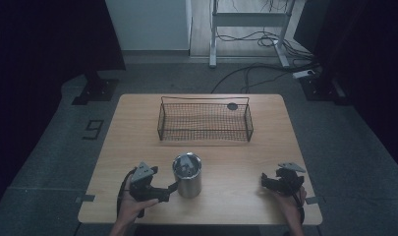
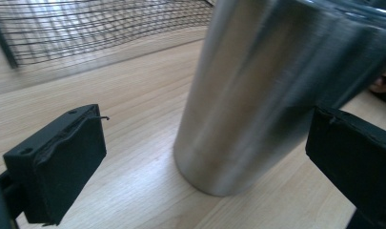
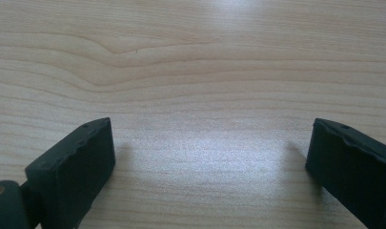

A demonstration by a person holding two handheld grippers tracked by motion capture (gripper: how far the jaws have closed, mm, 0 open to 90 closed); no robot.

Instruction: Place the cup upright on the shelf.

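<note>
Steel cup (image 1: 187,176): it stands upright on the counter (image 1: 236,152), in the near half, a little left of the middle; its shiny round wall is plain, and its mouth is open to the top.

Left tool (image 1: 171,189): the person's left hand (image 1: 132,204) holds it at about 8 o'clock from the steel cup. Its jaws point to 3 o'clock, toward the lower part of the cup wall.

Left tool, state: the two jaws stand wide apart. In the left gripper view the left tool (image 2: 205,157) has the steel cup (image 2: 276,90) between and just beyond the two black pads; one pad (image 2: 62,167) is clearly free of the wall, with bare wood between. The other pad (image 2: 352,157) is very near the wall, and I cannot tell if it touches.

Right tool (image 1: 266,181): it is at about 3 o'clock from the steel cup, well apart from it, near the right edge of the counter. The right hand (image 1: 290,204) holds it.

Right tool, state: in the right gripper view the right tool (image 3: 209,157) has its jaws spread apart, low over bare counter (image 3: 190,71), with nothing between them.

Wire basket (image 1: 205,119): it stands at 12 o'clock from the steel cup, in the far half of the counter, apart from the cup.

Dark round spot (image 1: 232,106): it lies at the far right part of the wire basket; what it is I cannot tell.
</note>
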